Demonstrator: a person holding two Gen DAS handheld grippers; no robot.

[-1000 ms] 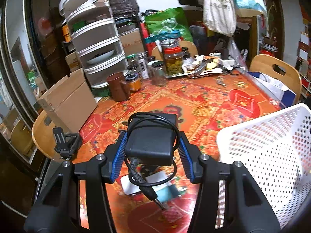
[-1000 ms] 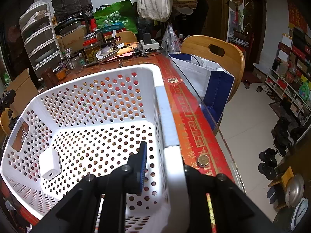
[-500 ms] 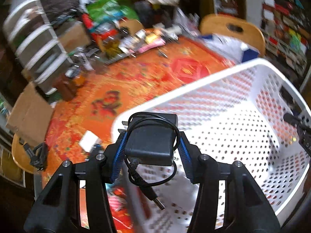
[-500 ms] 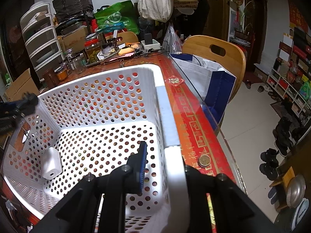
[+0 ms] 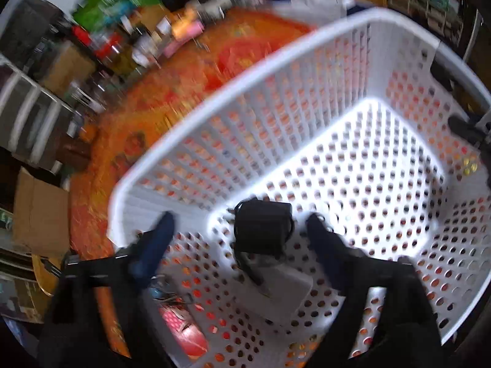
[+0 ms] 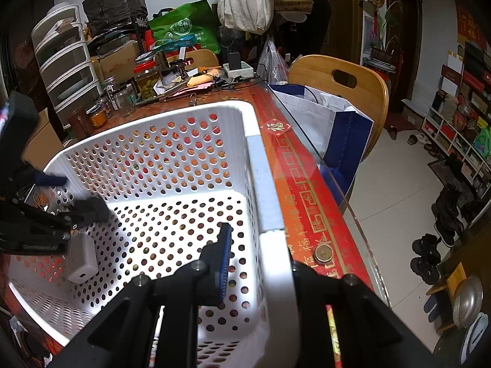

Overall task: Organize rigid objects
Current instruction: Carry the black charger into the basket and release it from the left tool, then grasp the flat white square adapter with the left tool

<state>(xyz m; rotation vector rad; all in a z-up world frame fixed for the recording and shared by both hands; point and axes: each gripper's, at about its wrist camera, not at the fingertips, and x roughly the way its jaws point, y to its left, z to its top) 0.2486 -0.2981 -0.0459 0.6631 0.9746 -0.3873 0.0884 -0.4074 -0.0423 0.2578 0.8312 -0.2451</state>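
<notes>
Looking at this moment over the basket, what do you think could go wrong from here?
1. The left gripper has just been opening, and the black power adapter sits free between its pads, directly above the white charger; it may knock that charger.
2. The adapter's loose cord could snag a blue finger on withdrawal.
3. The right gripper clamps the white basket by its wall near the table's glass edge; a tug might shift it toward that edge.

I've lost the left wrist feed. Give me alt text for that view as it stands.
The left gripper hangs over the white basket, its fingers just opened and clear of a black adapter between them. The adapter sits above a white charger on the perforated basket floor. The picture is motion-blurred, with a cluttered red tablecloth behind.
</notes>
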